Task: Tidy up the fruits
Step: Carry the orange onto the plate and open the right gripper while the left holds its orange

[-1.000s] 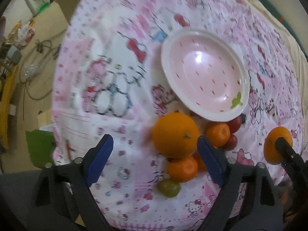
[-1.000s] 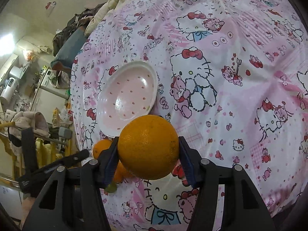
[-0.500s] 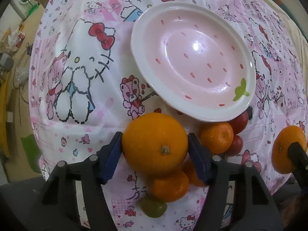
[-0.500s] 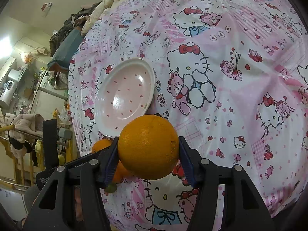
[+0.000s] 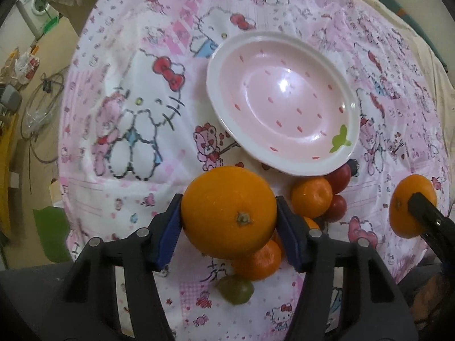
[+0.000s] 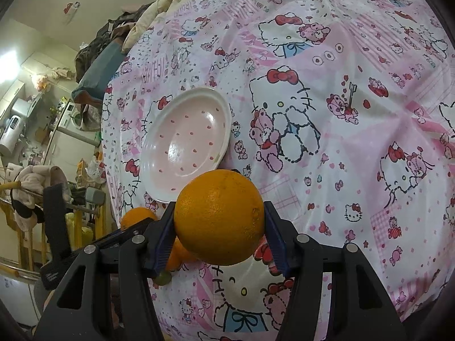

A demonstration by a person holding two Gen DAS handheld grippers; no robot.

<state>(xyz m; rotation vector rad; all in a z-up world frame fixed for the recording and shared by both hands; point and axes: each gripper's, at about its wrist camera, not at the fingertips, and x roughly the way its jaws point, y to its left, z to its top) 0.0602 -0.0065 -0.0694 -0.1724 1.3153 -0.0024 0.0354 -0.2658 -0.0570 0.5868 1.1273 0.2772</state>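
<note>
Now the left gripper has closed on an orange; the right gripper clamps another orange.

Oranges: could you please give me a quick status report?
Left hand-held gripper just closed on an orange. Right hand-held gripper holds another orange. Plate empty, unobstructed.

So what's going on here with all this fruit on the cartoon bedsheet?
A person is sorting fruit with two handheld grippers. The left gripper has just closed its jaws on a big orange from the pile beside the pink plate, which has no fruit on it yet. The right gripper holds another orange. Smaller oranges, red fruits and a green one remain on the sheet.
</note>
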